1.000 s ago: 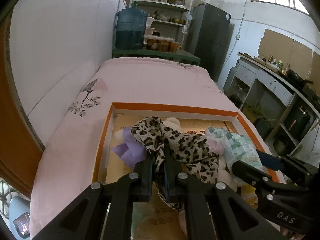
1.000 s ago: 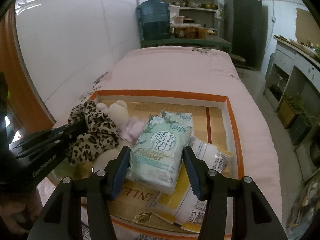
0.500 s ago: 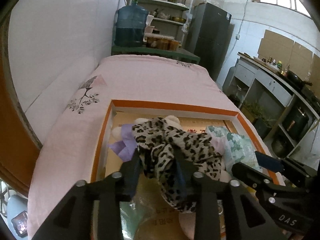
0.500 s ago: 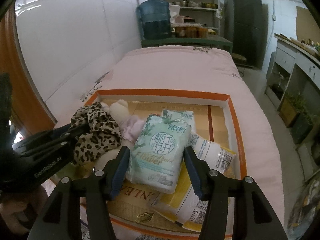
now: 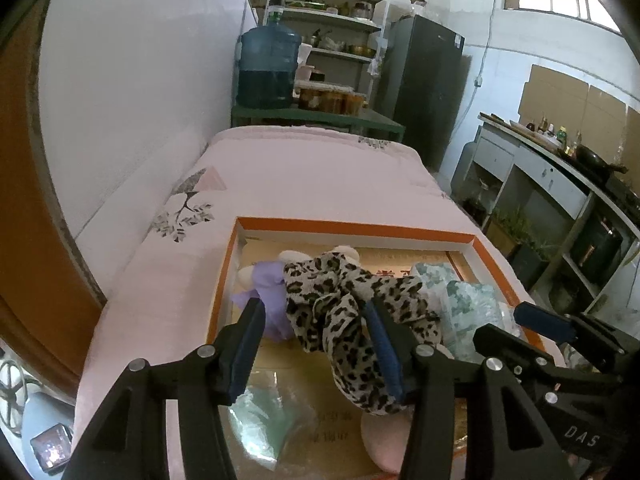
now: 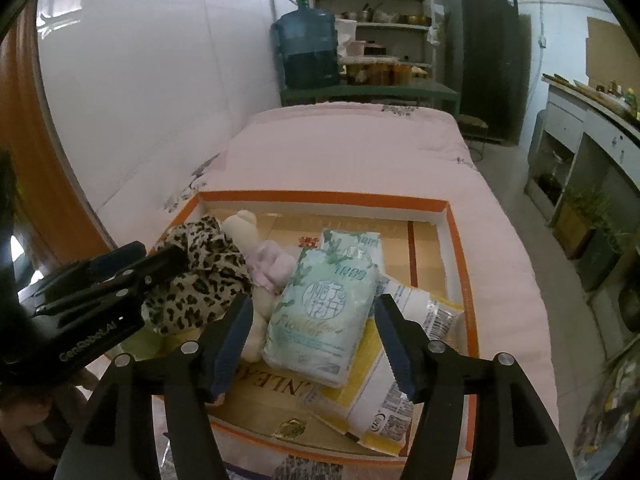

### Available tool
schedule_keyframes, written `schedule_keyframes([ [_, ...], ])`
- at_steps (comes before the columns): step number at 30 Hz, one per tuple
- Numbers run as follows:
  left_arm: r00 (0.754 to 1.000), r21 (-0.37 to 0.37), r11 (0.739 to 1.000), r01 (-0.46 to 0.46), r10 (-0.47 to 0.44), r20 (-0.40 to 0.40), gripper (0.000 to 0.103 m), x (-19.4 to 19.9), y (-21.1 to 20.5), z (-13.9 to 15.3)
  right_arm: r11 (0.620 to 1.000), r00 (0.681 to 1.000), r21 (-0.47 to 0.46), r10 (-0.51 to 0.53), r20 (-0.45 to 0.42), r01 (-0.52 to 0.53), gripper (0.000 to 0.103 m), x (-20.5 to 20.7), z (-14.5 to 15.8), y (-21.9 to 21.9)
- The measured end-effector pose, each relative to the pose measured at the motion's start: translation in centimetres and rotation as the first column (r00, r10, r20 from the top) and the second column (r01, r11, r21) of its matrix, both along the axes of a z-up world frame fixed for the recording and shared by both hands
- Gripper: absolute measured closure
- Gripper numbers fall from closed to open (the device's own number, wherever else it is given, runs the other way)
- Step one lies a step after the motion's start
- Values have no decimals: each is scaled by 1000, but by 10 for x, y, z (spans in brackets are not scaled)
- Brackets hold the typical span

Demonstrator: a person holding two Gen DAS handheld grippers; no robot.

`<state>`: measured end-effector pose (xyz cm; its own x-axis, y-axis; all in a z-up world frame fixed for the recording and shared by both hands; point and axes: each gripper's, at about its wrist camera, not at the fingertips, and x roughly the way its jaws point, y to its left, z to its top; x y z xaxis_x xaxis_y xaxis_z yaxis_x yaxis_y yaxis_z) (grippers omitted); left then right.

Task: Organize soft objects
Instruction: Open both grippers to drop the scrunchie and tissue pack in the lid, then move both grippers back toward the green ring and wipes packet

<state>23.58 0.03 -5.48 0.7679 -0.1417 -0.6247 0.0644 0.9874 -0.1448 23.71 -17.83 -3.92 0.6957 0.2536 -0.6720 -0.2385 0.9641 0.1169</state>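
Observation:
An orange-rimmed box [image 5: 352, 227] lies on the pink bed. In it a leopard-print cloth [image 5: 352, 308] lies draped over a plush toy with purple cloth [image 5: 266, 280]. My left gripper [image 5: 314, 344] is open, its fingers either side of the leopard cloth, which rests in the box. In the right wrist view the leopard cloth [image 6: 200, 280] lies left of a mint tissue pack [image 6: 324, 312]. My right gripper [image 6: 312, 340] is open, its fingers flanking the near end of the tissue pack without touching it.
A yellow-white packet [image 6: 404, 360] lies under the tissue pack. A clear plastic bag [image 5: 260, 416] lies at the box's near left. The white wall [image 5: 140, 100] runs along the left. A water jug [image 5: 268, 68] and shelves stand beyond the bed.
My left gripper has opened and let go of the leopard cloth, which has settled into the box. The right gripper has hardly moved.

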Motion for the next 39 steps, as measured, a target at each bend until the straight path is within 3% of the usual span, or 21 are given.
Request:
schedule_keyframes([
  [39, 994, -4, 1000, -10, 11, 105, 51, -72, 7, 52, 1000, 997, 11, -4, 79, 3, 38, -75, 53, 2],
])
